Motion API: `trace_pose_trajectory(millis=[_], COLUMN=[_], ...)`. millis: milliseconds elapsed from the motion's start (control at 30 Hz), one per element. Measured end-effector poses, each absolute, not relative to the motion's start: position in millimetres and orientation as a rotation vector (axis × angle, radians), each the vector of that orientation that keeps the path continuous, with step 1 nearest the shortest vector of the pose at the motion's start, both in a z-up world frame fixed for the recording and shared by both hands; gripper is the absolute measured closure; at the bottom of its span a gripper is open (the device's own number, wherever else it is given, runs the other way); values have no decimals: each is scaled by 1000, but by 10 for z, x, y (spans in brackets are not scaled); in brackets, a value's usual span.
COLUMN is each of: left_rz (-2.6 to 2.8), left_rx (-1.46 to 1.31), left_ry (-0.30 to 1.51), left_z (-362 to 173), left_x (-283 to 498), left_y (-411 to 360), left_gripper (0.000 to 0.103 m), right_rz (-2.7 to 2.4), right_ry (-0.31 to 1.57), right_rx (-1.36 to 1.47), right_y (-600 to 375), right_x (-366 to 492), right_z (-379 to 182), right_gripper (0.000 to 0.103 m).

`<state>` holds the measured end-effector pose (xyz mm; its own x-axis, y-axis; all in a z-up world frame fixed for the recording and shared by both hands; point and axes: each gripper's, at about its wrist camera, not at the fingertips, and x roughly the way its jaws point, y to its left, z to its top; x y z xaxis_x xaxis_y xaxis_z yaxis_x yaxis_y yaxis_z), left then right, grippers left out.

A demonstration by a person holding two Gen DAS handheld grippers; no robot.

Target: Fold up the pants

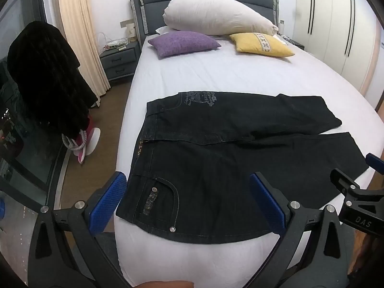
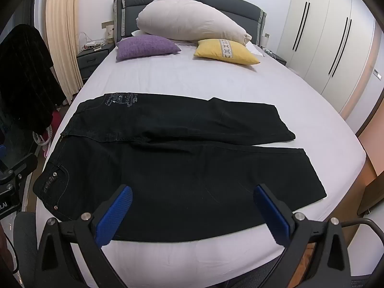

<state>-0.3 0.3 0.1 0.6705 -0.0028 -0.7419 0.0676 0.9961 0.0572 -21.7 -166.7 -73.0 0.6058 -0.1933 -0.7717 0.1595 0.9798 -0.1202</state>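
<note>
Black jeans [image 1: 228, 158] lie flat across the near end of the bed, waistband to the left, both legs running right; they also show in the right wrist view [image 2: 172, 168]. My left gripper [image 1: 188, 201] is open and empty, held above the near hip pocket and waistband end. My right gripper [image 2: 193, 212] is open and empty, above the near leg's front edge. The right gripper also shows at the right edge of the left wrist view [image 1: 360, 180].
The bed [image 1: 240, 72] has a white sheet. A purple cushion [image 1: 183, 43], a yellow cushion [image 1: 261, 45] and a large beige pillow [image 1: 216, 14] lie at the headboard. A nightstand [image 1: 118, 60] and dark hanging clothes [image 1: 45, 76] stand left; a wardrobe [image 1: 336, 19] stands right.
</note>
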Motion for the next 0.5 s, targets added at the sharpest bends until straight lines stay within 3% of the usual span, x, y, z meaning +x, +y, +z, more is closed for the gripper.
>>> trace_pose_trajectory(millis=[500], left_rz=[-37], left_rx=[88], left_ry=[834], left_z=[-22], left_x=[-10], left_y=[5], left_gripper=[0], right_rz=[-204], right_ry=[904], right_rx=[-42], right_y=[-1663], right_x=[-216], right_z=[-748], right_gripper=[0])
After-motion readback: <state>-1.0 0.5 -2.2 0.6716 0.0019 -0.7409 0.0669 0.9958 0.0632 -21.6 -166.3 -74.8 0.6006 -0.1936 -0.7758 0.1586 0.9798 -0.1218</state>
